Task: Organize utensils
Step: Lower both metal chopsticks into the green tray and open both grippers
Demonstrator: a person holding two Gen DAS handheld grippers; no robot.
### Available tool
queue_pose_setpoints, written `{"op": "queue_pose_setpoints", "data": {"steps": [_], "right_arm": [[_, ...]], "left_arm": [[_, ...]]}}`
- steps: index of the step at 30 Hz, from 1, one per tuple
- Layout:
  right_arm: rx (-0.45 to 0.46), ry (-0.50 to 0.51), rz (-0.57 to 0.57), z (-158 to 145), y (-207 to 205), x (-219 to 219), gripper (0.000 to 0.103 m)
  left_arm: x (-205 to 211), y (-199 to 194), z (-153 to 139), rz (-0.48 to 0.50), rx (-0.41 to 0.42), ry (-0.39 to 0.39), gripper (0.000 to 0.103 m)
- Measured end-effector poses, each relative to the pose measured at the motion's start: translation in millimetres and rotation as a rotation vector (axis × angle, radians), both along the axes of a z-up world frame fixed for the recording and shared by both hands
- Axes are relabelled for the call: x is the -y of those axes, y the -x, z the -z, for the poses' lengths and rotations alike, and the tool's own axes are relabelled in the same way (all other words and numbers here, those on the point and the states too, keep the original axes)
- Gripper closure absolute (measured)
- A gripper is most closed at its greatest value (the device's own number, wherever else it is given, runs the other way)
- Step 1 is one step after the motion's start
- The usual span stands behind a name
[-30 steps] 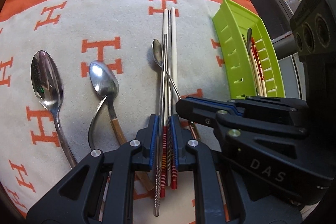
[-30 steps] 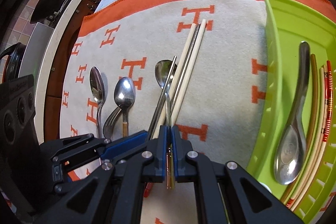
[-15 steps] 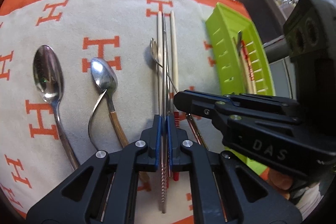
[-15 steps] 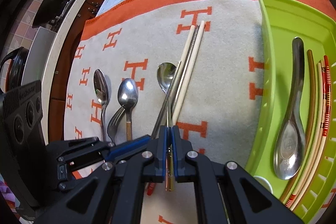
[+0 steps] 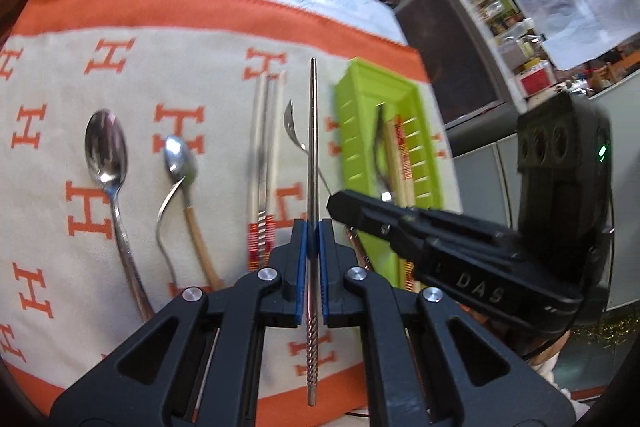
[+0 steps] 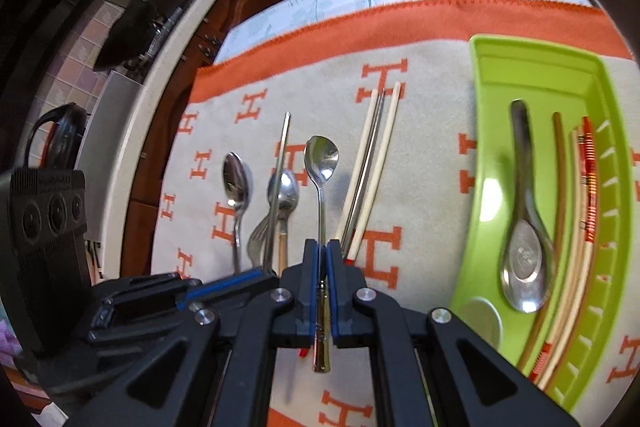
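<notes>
My left gripper [image 5: 313,227] is shut on a metal chopstick [image 5: 312,147] and holds it lifted above the cloth. It also shows in the right wrist view [image 6: 280,163]. My right gripper [image 6: 323,247] is shut on a long-handled spoon [image 6: 321,163], also lifted; its bowl shows in the left wrist view [image 5: 291,125]. A green tray [image 6: 532,67] at the right holds a steel spoon [image 6: 524,255] and several chopsticks [image 6: 576,227]. Two pale chopsticks and a metal one [image 5: 266,155] lie on the cloth.
On the beige and orange cloth [image 5: 160,39], two spoons [image 5: 106,151] [image 5: 180,163] and a fork [image 5: 164,211] lie at the left. The right gripper's body [image 5: 460,247] sits close beside the left one. Cabinets and shelves stand beyond the table.
Both grippers have risen from the cloth, the left lifting the metal chopstick out of the bundle and the right lifting the spoon. The pale chopsticks stay on the cloth.
</notes>
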State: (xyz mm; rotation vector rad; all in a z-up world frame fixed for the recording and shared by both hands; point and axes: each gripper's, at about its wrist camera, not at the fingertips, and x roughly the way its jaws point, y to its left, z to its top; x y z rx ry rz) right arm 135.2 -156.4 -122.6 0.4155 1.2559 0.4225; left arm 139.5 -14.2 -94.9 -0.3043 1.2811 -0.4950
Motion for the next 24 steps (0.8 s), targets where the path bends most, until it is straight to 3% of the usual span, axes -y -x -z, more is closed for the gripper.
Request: {"op": "queue_pose_setpoints", "data": {"steps": [7,12,17,24], "right_arm": [[0.075,-0.034,0.095,-29.3,28.0,40.2,0.099],[0.123,-0.017,0.184,-42.9,47.8,82.2,0.099],[0.099,0.024,0.253,-28.9,57.6,112.7,0.099],[0.022,0.047,0.256,10.0,59.4,117.5,0.099]], "left_arm": [[45.0,-3.7,-31.9,0.051,0.050,0.017,0.100],[90.0,-16.4,-24.4,0.077,0.035,-0.011,0.100],[124.3,-25.1,5.2,0.090,-0.006,-0.067,0.100],[145.3,-28.6,32.6,0.100,-0.024,-0.131,0.100]]}}
